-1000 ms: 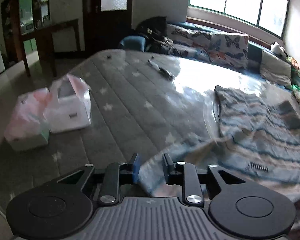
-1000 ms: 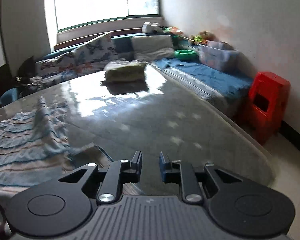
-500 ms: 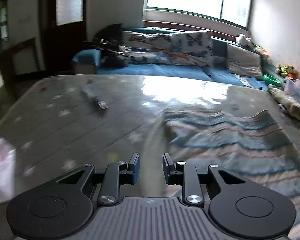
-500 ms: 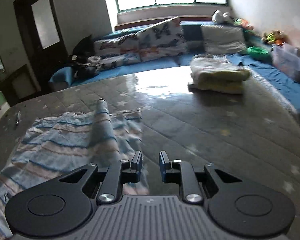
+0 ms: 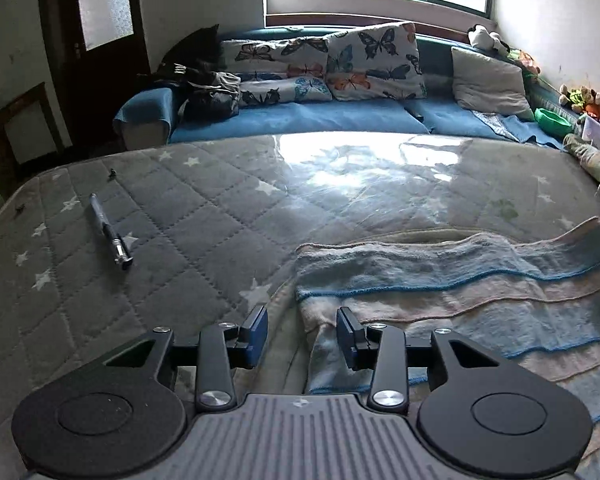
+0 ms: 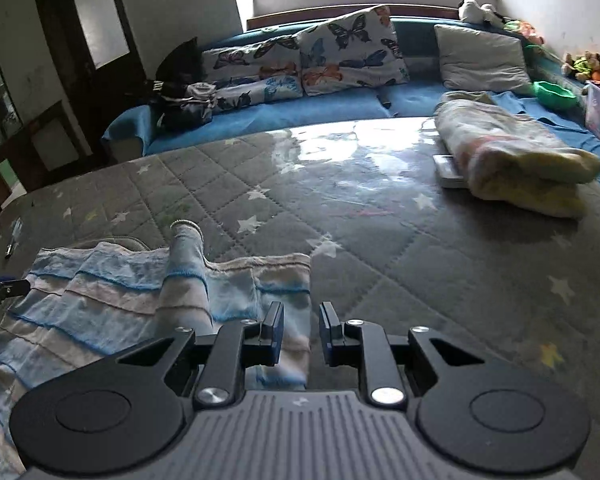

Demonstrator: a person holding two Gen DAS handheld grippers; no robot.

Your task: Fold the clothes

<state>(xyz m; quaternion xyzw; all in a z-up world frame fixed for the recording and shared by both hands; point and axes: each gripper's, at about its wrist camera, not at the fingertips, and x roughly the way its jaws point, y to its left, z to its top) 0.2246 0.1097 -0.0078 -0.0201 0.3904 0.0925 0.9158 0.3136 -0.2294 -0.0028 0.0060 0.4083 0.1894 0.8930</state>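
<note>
Fleece or terry by the look: striped garment (image 5: pixel 440 280), bands of blue, cream and pink. Lies spread on the bed (image 5: pixel 220 208), on the side nearest both cameras, far hem towards the window. Shows one sleeve (image 6: pixel 186 248) folded across the body as a raised ridge, cuff at the far end.

Handling, judged:
- Light and fully limp; holds no shape, sags from any single pinch point.
- Thick pile, so easy to pinch, little risk of slipping out of closed jaws.
- Not fragile; no care needed beyond avoiding a snag.
- Rests on a glossy, plastic-looking cover over the quilting; likely to slide as a whole if dragged, not lifted.

Where to take hold: at the two side edges, same height on each, pinching all layers together so the fold line stays straight. Worth tucking the ridged sleeve flat first.

Left gripper (image 5: pixel 302 334): jaws apart, having just been opening; straddles the garment's left edge without pressing on it.
Right gripper (image 6: pixel 301 334): jaws apart by a narrow gap, poised over the right edge, clamped on nothing.

Also on the bed, well apart from the garment: pen (image 5: pixel 112 236) to the left, folded blanket (image 6: pixel 512 164) at far right.
</note>
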